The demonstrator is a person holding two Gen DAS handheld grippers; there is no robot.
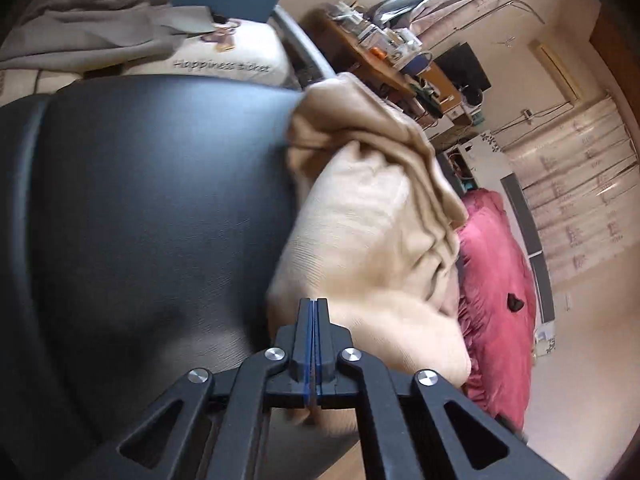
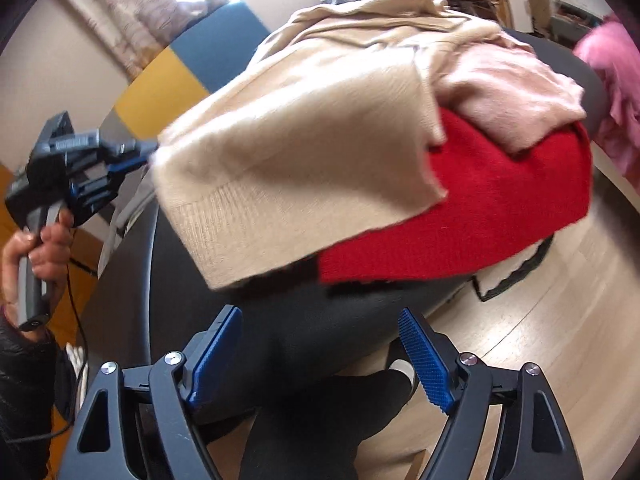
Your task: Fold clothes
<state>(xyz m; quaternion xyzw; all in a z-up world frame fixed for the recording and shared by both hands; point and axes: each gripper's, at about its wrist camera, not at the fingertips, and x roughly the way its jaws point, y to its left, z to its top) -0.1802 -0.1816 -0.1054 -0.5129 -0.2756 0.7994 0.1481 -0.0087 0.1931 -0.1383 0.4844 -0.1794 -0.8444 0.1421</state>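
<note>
A beige knit sweater point(image 1: 360, 220) point(image 2: 300, 140) lies on a black padded seat point(image 1: 140, 200) point(image 2: 344, 320), one corner lifted off to the left. My left gripper point(image 1: 315, 304) point(image 2: 140, 152) is shut on that corner, and the right wrist view shows a hand point(image 2: 40, 248) holding it. Under the sweater lie a red knit garment point(image 2: 480, 208) and a pale pink one point(image 2: 512, 92). My right gripper point(image 2: 320, 344) stands open over the seat's near edge, short of the clothes, with nothing between its blue pads point(image 2: 424, 360).
A magenta cloth point(image 1: 500, 280) point(image 2: 616, 80) hangs beyond the seat's far side. A cluttered wooden desk point(image 1: 392, 48) and a printed cream cushion point(image 1: 224, 64) stand behind. Wood floor point(image 2: 520, 340) lies to the right, and a black-clad leg point(image 2: 320, 420) is below my right gripper.
</note>
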